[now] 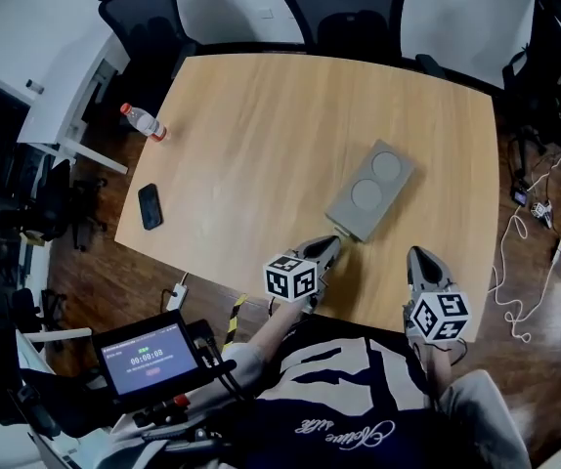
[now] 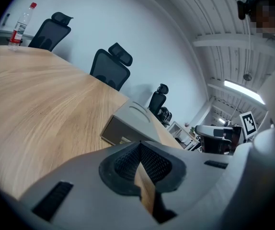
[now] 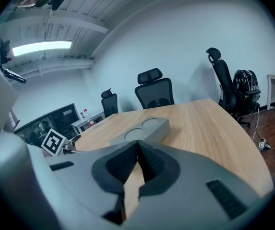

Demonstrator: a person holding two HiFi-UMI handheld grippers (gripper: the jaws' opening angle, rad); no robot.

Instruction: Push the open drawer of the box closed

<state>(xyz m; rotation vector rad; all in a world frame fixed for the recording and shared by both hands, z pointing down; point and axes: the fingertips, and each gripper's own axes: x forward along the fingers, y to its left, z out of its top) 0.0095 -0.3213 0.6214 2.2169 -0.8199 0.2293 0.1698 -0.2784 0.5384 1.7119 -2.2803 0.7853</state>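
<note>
Near the box [image 1: 370,191], left gripper [image 1: 327,248] and right gripper [image 1: 420,258] sit closed, empty; drawer front [image 2: 118,132] partly hidden.

The box [image 2: 132,113] front — perhaps the drawer [image 2: 116,133] — hides partly behind the left tool [image 2: 140,147].
</note>
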